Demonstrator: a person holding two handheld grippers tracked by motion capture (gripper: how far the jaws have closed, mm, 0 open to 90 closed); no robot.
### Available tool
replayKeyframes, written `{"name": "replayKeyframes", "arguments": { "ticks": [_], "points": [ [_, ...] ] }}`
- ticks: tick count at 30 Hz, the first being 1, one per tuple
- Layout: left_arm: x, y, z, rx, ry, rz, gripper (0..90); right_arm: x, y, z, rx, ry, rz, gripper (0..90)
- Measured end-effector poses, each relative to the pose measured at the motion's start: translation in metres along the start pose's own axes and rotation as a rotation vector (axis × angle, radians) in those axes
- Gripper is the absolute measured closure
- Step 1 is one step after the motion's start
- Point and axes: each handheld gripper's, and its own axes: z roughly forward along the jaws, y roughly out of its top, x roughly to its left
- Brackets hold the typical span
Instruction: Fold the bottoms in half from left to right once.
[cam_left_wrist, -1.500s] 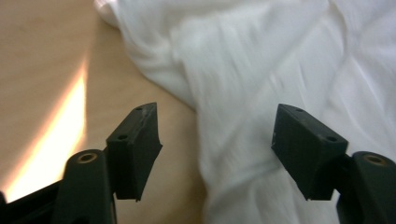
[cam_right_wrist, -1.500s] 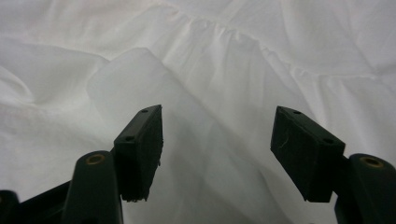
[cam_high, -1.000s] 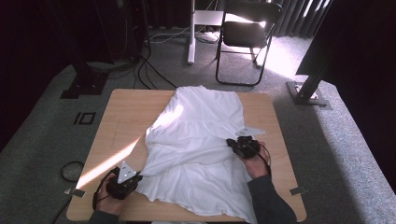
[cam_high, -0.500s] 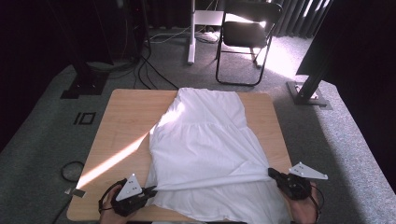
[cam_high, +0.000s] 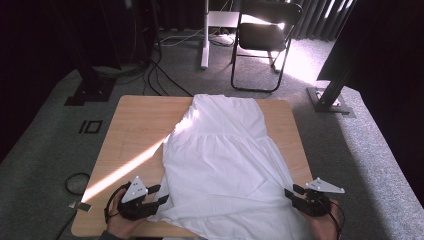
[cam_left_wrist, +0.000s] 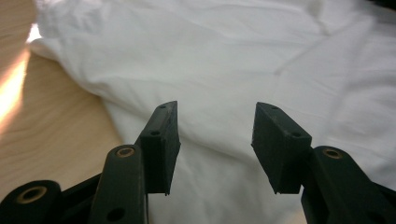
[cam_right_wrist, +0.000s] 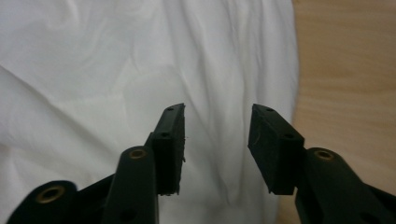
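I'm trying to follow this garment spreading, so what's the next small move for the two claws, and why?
Probably draw both claws back off the cloth. The white garment lies spread on the wooden table, and the left claw and right claw have just been opening, jaws apart with cloth under the gap but nothing pinched. Its near hem hangs over the table's near edge, so a fresh grip there may follow.

Black folding chair (cam_high: 262, 42) sits way out past the grippers, cables (cam_high: 165, 75) snaking across the grey carpet (cam_high: 45, 150) beside it.
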Motion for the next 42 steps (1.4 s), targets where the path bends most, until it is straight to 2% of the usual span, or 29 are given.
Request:
{"name": "replayKeyframes", "arguments": {
  "ticks": [2,3,4,5,6,7,8,9,10,11,12,13,16,21,22,23,26,28,29,30,31,32,33,34,35,37,39,41,42],
  "points": [
    [0.01,0.003,0.015,0.017,0.007,-0.038,51.7,0.005,0.007,0.01,0.012,0.028,-0.019,52.0],
    [0.014,0.005,0.027,0.034,0.0,-0.041,51.7,0.01,0.011,0.025,0.053,0.055,-0.055,51.7],
    [0.016,0.006,0.034,0.043,-0.004,-0.033,51.7,0.01,0.011,0.025,0.053,0.055,-0.055,51.7],
    [0.017,0.007,0.046,0.059,-0.008,-0.029,51.7,0.013,0.011,0.043,0.098,0.068,-0.071,53.1],
    [0.017,0.007,0.054,0.072,-0.019,-0.027,51.7,0.013,0.011,0.043,0.098,0.068,-0.071,53.1],
    [0.015,0.007,0.072,0.107,-0.03,-0.01,51.7,0.014,0.011,0.058,0.128,0.085,-0.081,57.3],
    [0.015,0.007,0.072,0.107,-0.03,-0.01,51.8,0.014,0.011,0.058,0.128,0.085,-0.081,57.3],
    [0.013,0.005,0.085,0.151,-0.02,0.015,52.5,0.016,0.011,0.07,0.138,0.09,-0.097,66.3],
    [0.013,0.005,0.085,0.151,-0.02,0.015,53.6,0.016,0.011,0.07,0.138,0.09,-0.097,66.3],
    [0.012,0.004,0.089,0.156,-0.01,0.031,57.3,0.016,0.016,0.076,0.134,0.085,-0.114,74.1],
    [0.012,0.005,0.09,0.156,-0.002,0.045,57.3,0.016,0.016,0.076,0.134,0.085,-0.114,74.1],
    [0.013,0.007,0.09,0.169,0.01,0.054,64.5,0.015,0.021,0.081,0.141,0.062,-0.14,78.5],
    [0.017,0.012,0.095,0.184,0.049,0.071,67.4,0.014,0.027,0.089,0.138,0.058,-0.147,79.6],
    [0.034,0.024,0.111,0.178,0.128,0.046,68.4,0.012,0.042,0.106,0.138,0.022,-0.163,80.0],
    [0.037,0.025,0.113,0.179,0.137,0.037,68.4,0.011,0.046,0.109,0.137,0.017,-0.163,80.1],
    [0.044,0.029,0.116,0.181,0.155,0.006,68.1,0.008,0.052,0.116,0.138,0.014,-0.158,80.7],
    [0.047,0.03,0.115,0.189,0.164,-0.012,66.1,0.005,0.056,0.119,0.146,0.017,-0.156,81.4],
    [0.042,0.03,0.11,0.208,0.171,0.009,63.4,0.004,0.056,0.115,0.142,0.024,-0.15,82.1],
    [0.039,0.029,0.106,0.219,0.167,0.037,59.8,0.004,0.052,0.102,0.116,0.032,-0.145,81.7],
    [0.036,0.028,0.103,0.22,0.163,0.046,59.8,0.004,0.052,0.102,0.116,0.032,-0.145,81.7],
    [0.031,0.026,0.095,0.218,0.16,0.066,58.4,0.004,0.047,0.084,0.089,0.032,-0.144,81.9],
    [0.031,0.026,0.095,0.218,0.16,0.066,57.8,0.004,0.047,0.084,0.089,0.032,-0.144,81.9],
    [0.026,0.022,0.087,0.216,0.153,0.067,57.1,0.0,0.039,0.063,0.061,0.032,-0.135,82.6],
    [0.026,0.022,0.087,0.216,0.153,0.067,56.4,0.0,0.039,0.063,0.061,0.032,-0.135,82.6],
    [0.024,0.019,0.083,0.221,0.135,0.059,56.4,-0.002,0.035,0.055,0.051,0.033,-0.128,82.6],
    [0.017,0.012,0.076,0.223,0.097,0.051,55.9,-0.014,0.017,0.024,0.011,0.026,-0.117,83.1],
    [0.015,0.01,0.072,0.224,0.088,0.047,55.9,-0.017,0.012,0.017,0.007,0.022,-0.111,83.4],
    [0.01,0.006,0.066,0.213,0.061,0.025,55.9,-0.028,-0.012,-0.012,-0.038,0.033,-0.046,83.9],
    [0.008,0.004,0.064,0.215,0.048,0.021,55.9,-0.028,-0.012,-0.012,-0.038,0.033,-0.046,83.9]
  ]
}}
